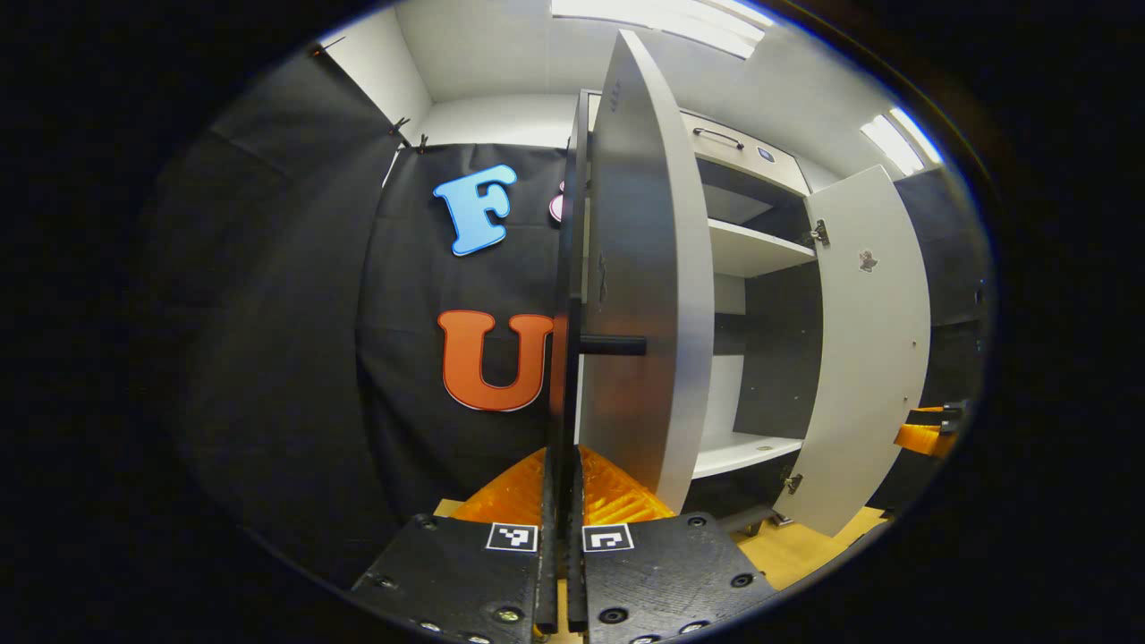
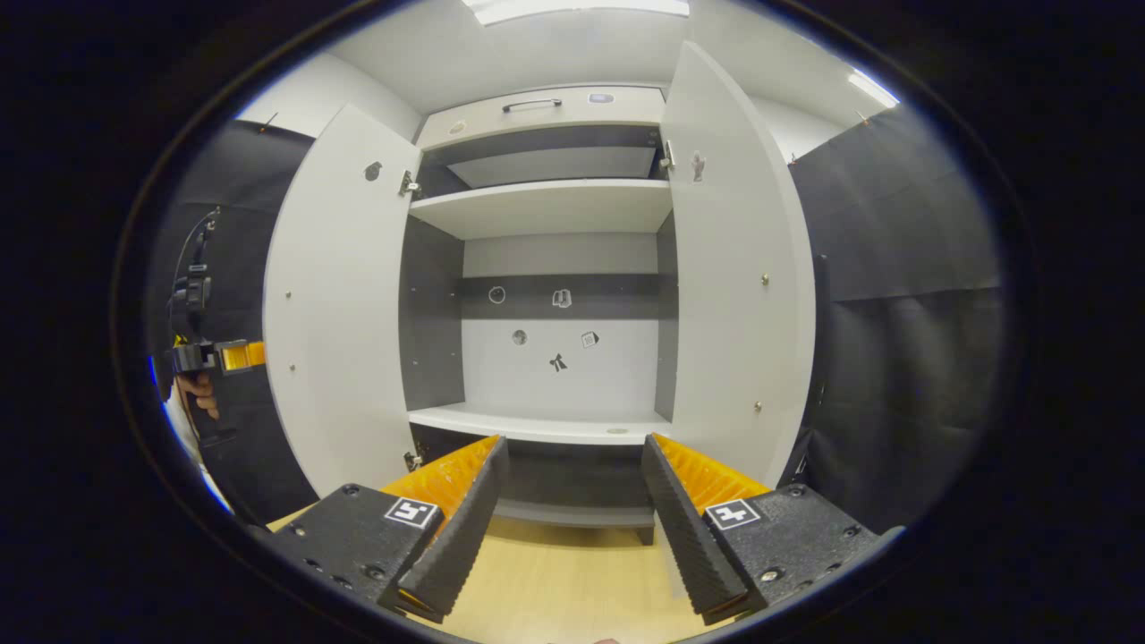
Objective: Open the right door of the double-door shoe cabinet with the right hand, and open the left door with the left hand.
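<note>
The left gripper is seen in the left gripper view with its 2 fingers drawn close together, clamped on the free edge of the left door. The thin dark edge of that door runs up between the fingers, and a dark bar-shaped handle juts from the door's face just above them. The left door is swung well out from the cabinet, so it is viewed nearly edge-on.

In the right gripper view, the right gripper is held with its fingers spread wide and nothing between them. It is kept apart from the cabinet, facing the open front over a light wooden floor.

Both doors are shown standing open in that view. The left door is at the left side of the cabinet opening, and the right door is at the right side, each turned outward on its hinges. Between them, 2 white shelves are exposed, 1 high and 1 low, with a dark band across the back panel. A drawer front with a handle sits along the top of the cabinet.

Beyond the outer edge of the left door, the left gripper and a hand holding it are seen at the left edge of the right gripper view.
</note>
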A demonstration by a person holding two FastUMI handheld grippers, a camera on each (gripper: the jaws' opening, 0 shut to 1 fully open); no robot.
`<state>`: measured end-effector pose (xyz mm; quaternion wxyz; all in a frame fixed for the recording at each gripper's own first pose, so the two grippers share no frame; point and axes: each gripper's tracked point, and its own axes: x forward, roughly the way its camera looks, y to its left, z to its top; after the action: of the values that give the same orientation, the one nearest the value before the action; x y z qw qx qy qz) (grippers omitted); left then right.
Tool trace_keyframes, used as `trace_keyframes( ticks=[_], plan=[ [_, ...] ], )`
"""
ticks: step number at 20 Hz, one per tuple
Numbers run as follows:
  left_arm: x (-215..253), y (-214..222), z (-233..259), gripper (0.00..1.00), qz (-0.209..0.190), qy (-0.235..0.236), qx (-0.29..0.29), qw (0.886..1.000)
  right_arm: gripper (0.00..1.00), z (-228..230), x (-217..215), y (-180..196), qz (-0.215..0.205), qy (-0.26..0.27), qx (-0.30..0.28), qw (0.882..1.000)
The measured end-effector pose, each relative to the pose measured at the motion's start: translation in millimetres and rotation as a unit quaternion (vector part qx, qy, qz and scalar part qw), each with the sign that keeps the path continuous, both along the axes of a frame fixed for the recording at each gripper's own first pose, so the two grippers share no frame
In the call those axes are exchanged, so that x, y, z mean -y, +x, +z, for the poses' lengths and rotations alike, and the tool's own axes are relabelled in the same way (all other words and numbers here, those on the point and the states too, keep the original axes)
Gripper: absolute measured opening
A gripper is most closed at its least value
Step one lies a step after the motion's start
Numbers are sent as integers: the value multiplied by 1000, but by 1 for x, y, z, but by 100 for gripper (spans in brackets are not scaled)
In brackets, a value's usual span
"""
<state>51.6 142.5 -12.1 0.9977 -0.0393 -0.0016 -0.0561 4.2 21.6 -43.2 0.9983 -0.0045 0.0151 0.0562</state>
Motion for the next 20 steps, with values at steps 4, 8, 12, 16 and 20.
trace_keyframes(
  ticks=[4, 8, 12, 16, 20],
  plan=[
    [-4, -24, -1, 4, 11, 24, -3, 1000, 94, -2, 3, -4, -2, -3, -2, 1000],
    [21, -79, 13, 0, 34, 23, 25, 999, 95, -7, 21, -3, -23, -9, -9, 1000],
    [90, -71, 12, 0, 36, 23, 37, 998, 94, -14, 31, 3, -44, -20, -14, 999],
    [168, -48, -21, 0, -12, 12, 4, 1000, 94, -20, 21, 0, -27, -12, -13, 999],
    [196, -28, -43, 0, -25, -10, -29, 999, 94, -18, 24, -4, -30, -19, -6, 999]
  ],
)
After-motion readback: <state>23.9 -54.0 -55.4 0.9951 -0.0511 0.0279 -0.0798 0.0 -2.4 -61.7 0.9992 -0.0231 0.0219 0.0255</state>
